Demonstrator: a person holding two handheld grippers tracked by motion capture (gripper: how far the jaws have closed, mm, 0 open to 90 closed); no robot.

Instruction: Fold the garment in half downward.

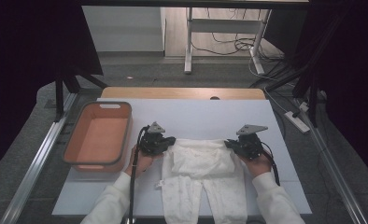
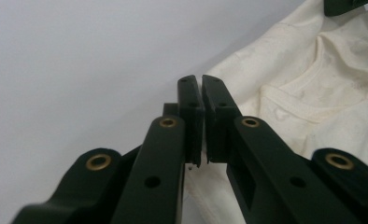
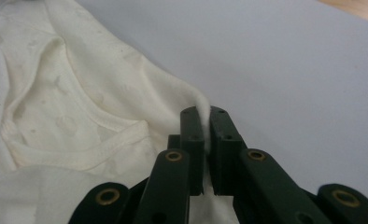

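A cream-white baby garment [image 1: 201, 161] lies flat on the white-covered table [image 1: 196, 116], its two legs pointing toward the person and its neckline at the far end. My left gripper [image 1: 172, 140] is at the garment's upper left corner; in the left gripper view its jaws [image 2: 201, 81] stand almost together on the edge of the cloth [image 2: 322, 84]. My right gripper [image 1: 229, 142] is at the upper right corner. In the right gripper view it [image 3: 206, 112] pinches a raised ridge of the fabric [image 3: 79, 93] between its pads.
An orange basket with a grey rim [image 1: 98, 105] stands on the table to the left of the left hand. Bare white cover stretches beyond the garment to the wooden far edge [image 1: 182, 92]. Desk legs and cables stand on the floor beyond.
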